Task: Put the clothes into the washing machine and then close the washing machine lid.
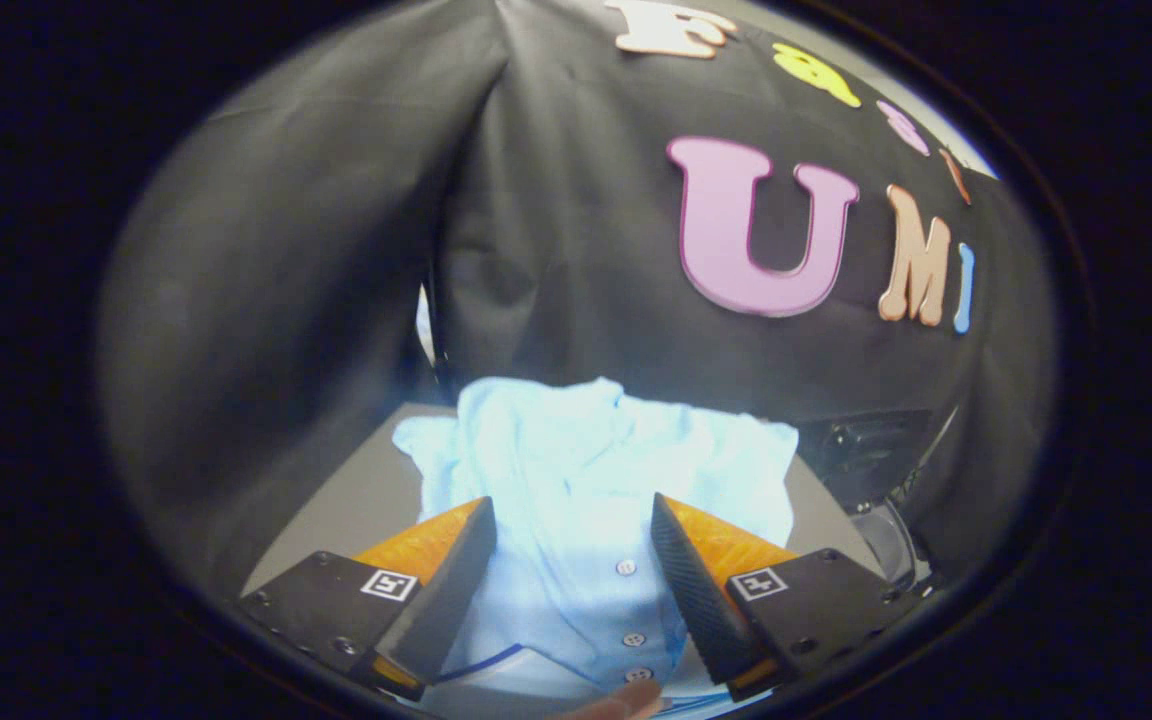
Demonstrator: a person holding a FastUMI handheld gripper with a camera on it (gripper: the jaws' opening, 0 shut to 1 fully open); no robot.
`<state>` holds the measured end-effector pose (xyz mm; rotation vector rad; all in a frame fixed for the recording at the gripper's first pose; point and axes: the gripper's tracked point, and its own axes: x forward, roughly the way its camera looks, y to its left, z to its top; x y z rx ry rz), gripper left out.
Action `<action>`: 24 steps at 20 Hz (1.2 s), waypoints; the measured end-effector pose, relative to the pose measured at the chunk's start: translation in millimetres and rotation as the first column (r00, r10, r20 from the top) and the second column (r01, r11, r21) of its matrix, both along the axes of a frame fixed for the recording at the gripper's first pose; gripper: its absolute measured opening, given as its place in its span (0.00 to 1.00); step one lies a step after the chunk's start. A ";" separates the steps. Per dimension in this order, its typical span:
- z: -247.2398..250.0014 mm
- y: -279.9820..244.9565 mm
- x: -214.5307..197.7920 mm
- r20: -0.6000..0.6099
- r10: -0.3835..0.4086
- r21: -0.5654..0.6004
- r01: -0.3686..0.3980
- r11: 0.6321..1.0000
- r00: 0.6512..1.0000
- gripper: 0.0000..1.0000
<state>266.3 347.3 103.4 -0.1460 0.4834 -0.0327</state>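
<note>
No readable text, brand or number stands on any thing here, the booth wall's lettering aside. The only signs are two small square coded markers, black pattern on white, one on the block behind each of the fingers: the left marker (pixel 389 584) at about seven o'clock, the right marker (pixel 758 582) at about five o'clock. Neither carries letters or digits. The light blue shirt (pixel 586 480) between them bears plain buttons and no legible label.
</note>
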 end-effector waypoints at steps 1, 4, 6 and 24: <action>5.0 0.9 0.3 0.000 0.003 0.014 -0.003 1.000 1.000 0.96; -1.2 -1.6 4.3 -0.027 -0.012 0.027 0.013 1.000 1.000 0.94; -0.7 -1.7 5.3 -0.043 -0.028 0.030 0.029 0.999 0.999 0.93; 6.8 -33.1 -32.6 -0.065 -0.081 0.241 0.095 0.966 0.995 0.02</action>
